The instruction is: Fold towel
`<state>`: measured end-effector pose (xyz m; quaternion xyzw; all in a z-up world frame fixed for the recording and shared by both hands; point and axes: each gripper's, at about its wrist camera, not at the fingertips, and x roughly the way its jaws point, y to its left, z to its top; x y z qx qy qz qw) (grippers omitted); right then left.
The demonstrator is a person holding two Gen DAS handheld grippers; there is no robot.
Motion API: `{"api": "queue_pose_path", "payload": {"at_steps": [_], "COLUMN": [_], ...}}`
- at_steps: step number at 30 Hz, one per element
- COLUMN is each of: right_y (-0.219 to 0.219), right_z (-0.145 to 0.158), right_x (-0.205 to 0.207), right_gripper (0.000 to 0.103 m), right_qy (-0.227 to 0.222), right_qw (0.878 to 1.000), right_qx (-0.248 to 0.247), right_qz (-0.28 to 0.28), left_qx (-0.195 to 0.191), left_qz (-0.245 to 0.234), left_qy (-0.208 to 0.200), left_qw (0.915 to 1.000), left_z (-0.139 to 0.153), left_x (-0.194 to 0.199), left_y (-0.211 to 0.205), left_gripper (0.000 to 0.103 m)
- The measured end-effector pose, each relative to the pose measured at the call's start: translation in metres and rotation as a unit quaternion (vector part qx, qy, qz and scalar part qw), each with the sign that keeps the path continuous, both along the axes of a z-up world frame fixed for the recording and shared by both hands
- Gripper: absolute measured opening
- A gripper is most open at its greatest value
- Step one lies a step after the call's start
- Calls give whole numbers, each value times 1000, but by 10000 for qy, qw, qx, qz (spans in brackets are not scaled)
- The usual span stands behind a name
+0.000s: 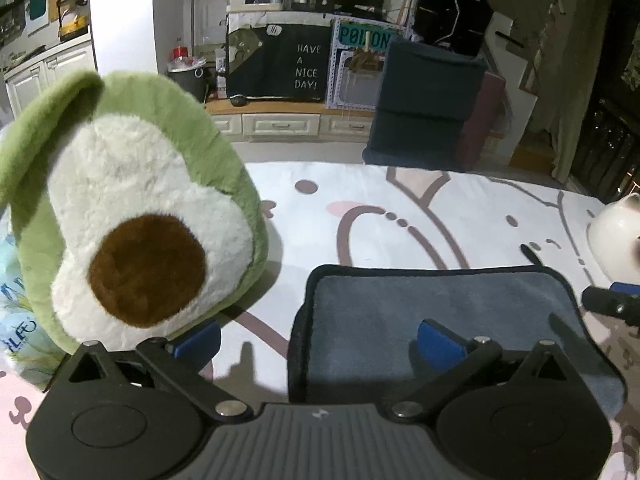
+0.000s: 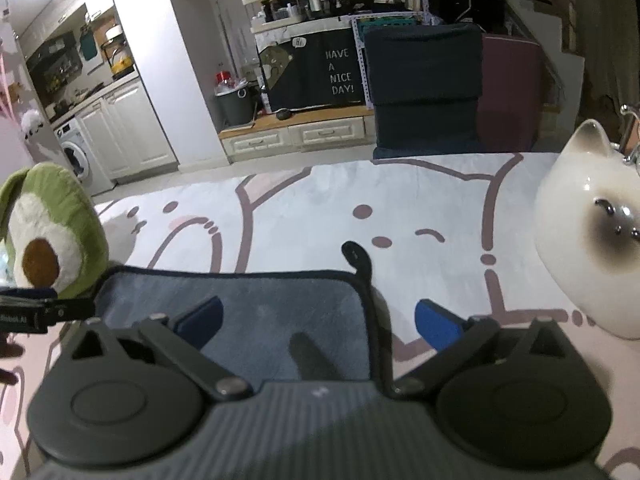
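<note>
Your left gripper (image 1: 318,338) hangs with its jaws spread wide, gripping nothing. The grey towel (image 1: 440,320) lies flat on the patterned bed cover (image 1: 460,216), already folded into a compact rectangle with a dark bound edge. In the left wrist view the towel's left border runs up between your two blue pads: the right pad (image 1: 440,344) sits over the towel's surface, while the left pad (image 1: 198,338) is off the cloth, above the cover and close to the avocado plush (image 1: 136,220).

Your right gripper (image 2: 318,322) is likewise released, jaws wide apart. In its view the arrangement mirrors: the towel's (image 2: 256,320) right border passes between the pads, with the left pad (image 2: 200,318) over the cloth and the right pad (image 2: 436,326) over the bare cover. The towel's hanging loop (image 2: 358,258) sticks out from its far right corner.

A white cat figurine (image 2: 592,240) stands on the cover to the right, apart from the towel.
</note>
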<state>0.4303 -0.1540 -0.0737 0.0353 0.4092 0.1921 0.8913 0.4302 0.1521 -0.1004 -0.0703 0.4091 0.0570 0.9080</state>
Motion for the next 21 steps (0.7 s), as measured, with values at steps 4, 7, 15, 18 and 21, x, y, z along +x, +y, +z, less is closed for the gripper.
{"api": "queue_pose_path", "payload": {"at_steps": [4, 7, 15, 18, 21], "right_y": [3, 2, -2, -4, -6], "right_z": [9, 16, 34, 42, 51], "right_x": [-9, -18, -39, -48, -58], "right_gripper": [103, 103, 103, 103, 103], "right_qy": [58, 65, 35, -11, -59], "right_qw": [9999, 9999, 9998, 9997, 9996], "right_qx": [-101, -141, -218, -247, -258], "right_qz": [72, 72, 26, 47, 50], "left_qx": [21, 89, 86, 65, 100], "left_qz": [-9, -26, -68, -81, -71], "left_qy": [-39, -62, -64, -57, -101], "left_qw": [10000, 9999, 9999, 9999, 9999], "left_z": [12, 20, 38, 45, 54], "left_x": [-9, -17, -41, -50, -59], "left_y": [-9, -16, -30, -35, -39], "left_gripper": [103, 103, 103, 103, 103]}}
